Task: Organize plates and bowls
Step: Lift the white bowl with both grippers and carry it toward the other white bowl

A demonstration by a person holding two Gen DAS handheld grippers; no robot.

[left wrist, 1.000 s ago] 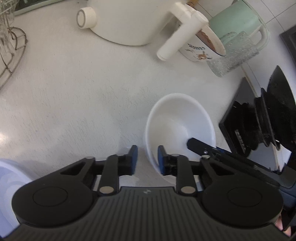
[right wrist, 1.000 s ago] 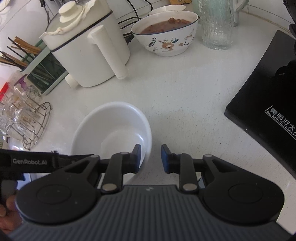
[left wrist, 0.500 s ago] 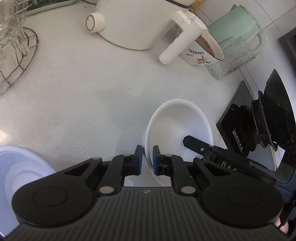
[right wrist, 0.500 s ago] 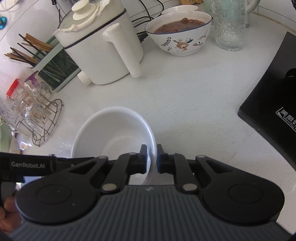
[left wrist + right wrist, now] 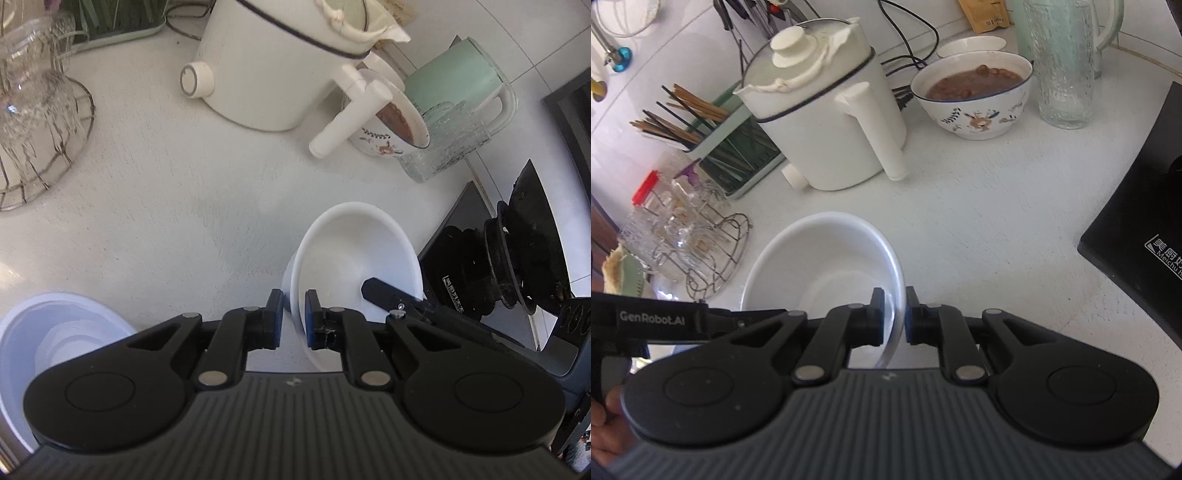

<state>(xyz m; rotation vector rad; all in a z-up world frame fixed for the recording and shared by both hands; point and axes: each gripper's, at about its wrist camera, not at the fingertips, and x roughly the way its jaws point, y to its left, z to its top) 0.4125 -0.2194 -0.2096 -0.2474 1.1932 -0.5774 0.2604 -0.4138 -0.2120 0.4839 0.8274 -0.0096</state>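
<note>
A plain white bowl (image 5: 351, 254) hangs above the white counter, held from two sides. My left gripper (image 5: 294, 314) is shut on its near-left rim. My right gripper (image 5: 894, 317) is shut on the opposite rim, with the white bowl (image 5: 820, 266) spreading left of its fingers. One black finger (image 5: 384, 291) of the right gripper reaches over the far rim in the left wrist view. A stack of pale bowls (image 5: 55, 343) sits at the lower left there.
A white electric kettle (image 5: 827, 122) stands behind, with a flowered bowl of brown food (image 5: 975, 99) and a ribbed glass (image 5: 1063, 66) beside it. A wire rack of glasses (image 5: 687, 236) is left, a black stove (image 5: 1145, 206) right, a chopstick holder (image 5: 713, 147) behind.
Both grippers closed onto the bowl's rim, then lifted it off the counter; the kettle and flowered bowl now appear farther down in both views.
</note>
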